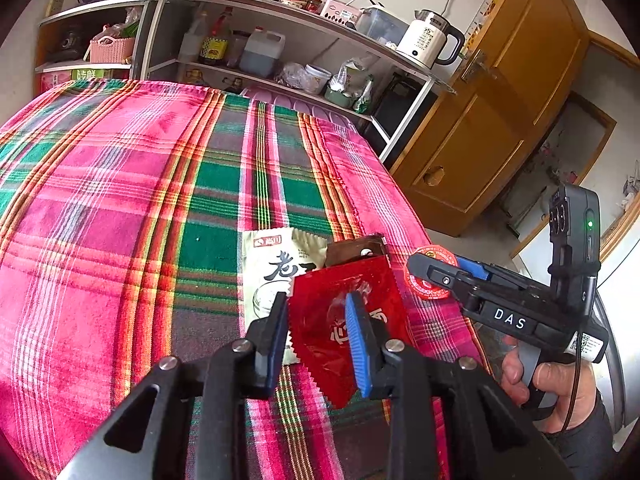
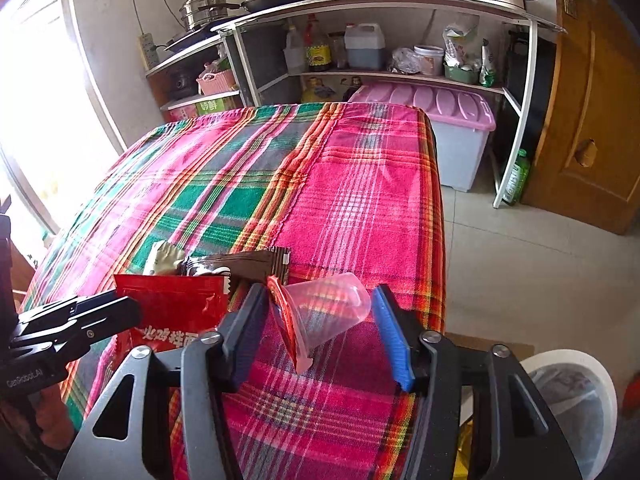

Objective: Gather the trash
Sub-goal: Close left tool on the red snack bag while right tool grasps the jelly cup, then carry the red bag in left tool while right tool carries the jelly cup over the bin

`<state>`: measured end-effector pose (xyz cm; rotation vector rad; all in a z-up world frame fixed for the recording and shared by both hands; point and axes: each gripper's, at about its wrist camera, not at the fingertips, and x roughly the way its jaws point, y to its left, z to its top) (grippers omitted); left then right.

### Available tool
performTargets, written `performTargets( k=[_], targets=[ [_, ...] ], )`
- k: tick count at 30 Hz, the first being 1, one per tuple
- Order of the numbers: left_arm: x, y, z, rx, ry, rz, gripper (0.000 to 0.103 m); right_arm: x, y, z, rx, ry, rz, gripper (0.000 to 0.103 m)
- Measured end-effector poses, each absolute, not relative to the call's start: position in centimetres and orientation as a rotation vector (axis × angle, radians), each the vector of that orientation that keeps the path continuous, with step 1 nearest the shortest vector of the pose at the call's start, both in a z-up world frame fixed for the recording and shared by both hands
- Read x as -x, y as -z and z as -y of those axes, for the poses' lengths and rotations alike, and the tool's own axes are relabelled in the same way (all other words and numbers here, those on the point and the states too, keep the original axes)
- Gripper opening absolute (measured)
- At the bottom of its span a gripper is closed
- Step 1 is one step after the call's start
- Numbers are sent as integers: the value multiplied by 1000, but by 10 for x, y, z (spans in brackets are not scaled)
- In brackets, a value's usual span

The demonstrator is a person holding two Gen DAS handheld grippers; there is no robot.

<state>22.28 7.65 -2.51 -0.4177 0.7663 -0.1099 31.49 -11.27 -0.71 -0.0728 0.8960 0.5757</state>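
No trash is binned yet: left gripper (image 1: 320, 320) straddles the red packet (image 1: 340, 320), right gripper (image 2: 320, 320) brackets the plastic cup (image 2: 328, 308), neither clamped.

I see a woven plaid cloth (image 1: 120, 200), matt and slightly coarse. On it lie a glossy red foil packet (image 1: 340, 320), a matt pale paper-like sachet (image 1: 268, 272) and a clear, smooth plastic cup (image 2: 328, 308). Behind stands a varnished wooden door (image 1: 500, 100).
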Motion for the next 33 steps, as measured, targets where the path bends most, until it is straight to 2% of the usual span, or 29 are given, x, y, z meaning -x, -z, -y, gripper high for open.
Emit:
performTargets(
  k=[4,9,33],
  targets=[
    [-221,24,-75,410,108,-761,13,-309,5,113,68,-565,-893,51],
    [-212,20,-73,401,119,-740,5,-293,-5,118,51,-570,-871,51],
    [-157,-27,-40,320,164,-650,0,-205,-33,173,-40,-523,-798,50]
  ],
)
